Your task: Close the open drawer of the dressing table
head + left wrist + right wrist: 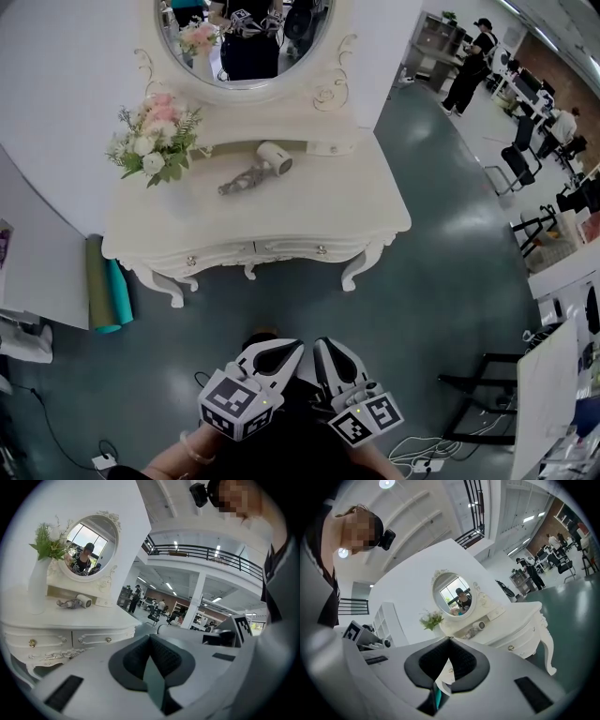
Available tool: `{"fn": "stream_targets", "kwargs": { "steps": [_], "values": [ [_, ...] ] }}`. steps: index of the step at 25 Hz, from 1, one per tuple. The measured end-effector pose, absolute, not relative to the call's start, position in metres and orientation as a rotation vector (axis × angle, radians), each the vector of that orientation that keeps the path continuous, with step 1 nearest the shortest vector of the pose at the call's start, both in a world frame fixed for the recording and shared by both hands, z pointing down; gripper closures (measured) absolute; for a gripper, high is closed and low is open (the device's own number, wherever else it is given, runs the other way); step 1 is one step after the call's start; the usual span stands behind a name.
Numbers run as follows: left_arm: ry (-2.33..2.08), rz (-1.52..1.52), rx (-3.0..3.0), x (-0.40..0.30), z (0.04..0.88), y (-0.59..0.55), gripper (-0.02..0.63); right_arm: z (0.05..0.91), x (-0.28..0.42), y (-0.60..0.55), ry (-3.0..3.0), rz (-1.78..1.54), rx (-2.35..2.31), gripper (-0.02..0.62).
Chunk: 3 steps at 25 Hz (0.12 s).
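While left claw (pixel 298 348), right claw (pixel 320 344) sit closed, 1 dressing table (pixel 309 214)

Open-plan office hall, desks (pixel 527 86), office chairs (pixel 515 167) (mezzanine railing (pixel 201 553) above)

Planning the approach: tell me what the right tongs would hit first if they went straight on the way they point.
Most likely the front of the dressing table. The shut right tongs point toward it, with floor between. How high on the front they would land is unclear.
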<state>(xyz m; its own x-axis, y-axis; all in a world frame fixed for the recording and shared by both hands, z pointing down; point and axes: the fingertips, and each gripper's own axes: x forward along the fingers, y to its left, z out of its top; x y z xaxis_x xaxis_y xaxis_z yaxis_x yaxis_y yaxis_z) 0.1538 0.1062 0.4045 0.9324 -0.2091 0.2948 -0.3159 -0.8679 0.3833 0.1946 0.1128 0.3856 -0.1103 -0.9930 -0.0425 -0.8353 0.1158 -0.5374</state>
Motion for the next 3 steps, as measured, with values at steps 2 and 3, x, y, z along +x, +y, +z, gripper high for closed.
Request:
{"fn": "stream_targets", "kwargs": {
  "steps": [2, 3],
  "values": [
    [-0.386, 0.340, 2.644, 0.1507, 0.4053, 0.1028, 0.594, 0.3853, 0.1901, 0.1090, 2.021, -0.549, -1.765, 0.575],
    [-0.389, 0.340, 2.639, 0.1494, 0.4057, 0.1013, 0.594, 0.3850, 0.1879, 0.1072, 2.027, -0.550, -1.759, 0.574]
  ]
}}
